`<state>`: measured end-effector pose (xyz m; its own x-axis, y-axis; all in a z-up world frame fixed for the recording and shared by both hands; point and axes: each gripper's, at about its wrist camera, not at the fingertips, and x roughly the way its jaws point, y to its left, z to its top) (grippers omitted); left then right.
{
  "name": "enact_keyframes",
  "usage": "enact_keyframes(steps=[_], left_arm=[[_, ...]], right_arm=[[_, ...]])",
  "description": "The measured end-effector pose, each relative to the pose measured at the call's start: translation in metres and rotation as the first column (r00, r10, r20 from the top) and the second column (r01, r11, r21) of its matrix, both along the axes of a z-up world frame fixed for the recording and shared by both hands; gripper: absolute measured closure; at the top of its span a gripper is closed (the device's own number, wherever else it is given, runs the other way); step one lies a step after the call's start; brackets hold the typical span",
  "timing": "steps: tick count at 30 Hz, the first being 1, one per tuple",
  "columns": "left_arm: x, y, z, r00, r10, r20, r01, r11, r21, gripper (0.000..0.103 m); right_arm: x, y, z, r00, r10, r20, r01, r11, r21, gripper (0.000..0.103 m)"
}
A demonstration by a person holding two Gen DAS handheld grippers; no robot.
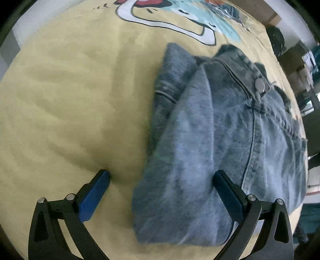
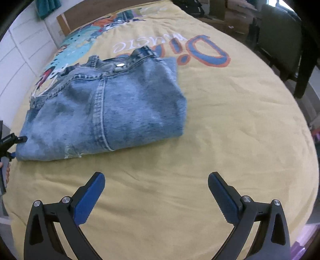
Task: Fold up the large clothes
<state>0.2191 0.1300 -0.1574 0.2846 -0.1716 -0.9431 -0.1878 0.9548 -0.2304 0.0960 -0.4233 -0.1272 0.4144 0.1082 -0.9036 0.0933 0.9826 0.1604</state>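
A pair of light blue jeans (image 2: 104, 108) lies folded into a compact stack on a yellow bedspread (image 2: 230, 120). In the left wrist view the jeans (image 1: 210, 140) fill the right half, waistband button up. My left gripper (image 1: 162, 176) is open, with one finger over the bedspread and the other over the jeans' near fold. My right gripper (image 2: 156, 178) is open and empty over bare bedspread, a short way in front of the jeans. The left gripper's tip (image 2: 14, 140) shows at the jeans' left edge.
The bedspread has a cartoon print (image 1: 170, 18) and large lettering (image 2: 202, 50) beyond the jeans. A dark chair (image 2: 284, 46) stands past the bed's far right edge. White drawers (image 2: 22, 58) line the left wall.
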Motion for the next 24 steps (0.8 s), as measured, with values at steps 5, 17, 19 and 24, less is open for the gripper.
enact_keyframes(steps=[5,17,19,24], left_arm=[[-0.004,-0.014,-0.002,1.0,-0.027,-0.011,0.027,0.999,-0.031,0.001],[-0.007,-0.037,0.014,0.995,-0.08,-0.059,0.073,0.992,-0.105,0.084],[-0.006,-0.037,0.024,0.995,-0.08,-0.062,0.073,0.992,-0.102,0.087],[-0.001,-0.058,0.073,0.993,-0.116,0.005,0.116,0.987,-0.111,0.089]], right_arm=[[0.004,-0.004,0.006,1.0,-0.011,0.014,0.011,1.0,-0.006,0.0],[0.008,-0.011,0.014,0.998,-0.039,0.056,0.036,0.998,0.046,0.0],[0.01,-0.017,0.018,0.997,-0.046,0.061,0.042,0.998,0.052,0.0],[0.014,-0.032,0.03,0.995,-0.055,0.081,0.052,0.998,0.04,0.0]])
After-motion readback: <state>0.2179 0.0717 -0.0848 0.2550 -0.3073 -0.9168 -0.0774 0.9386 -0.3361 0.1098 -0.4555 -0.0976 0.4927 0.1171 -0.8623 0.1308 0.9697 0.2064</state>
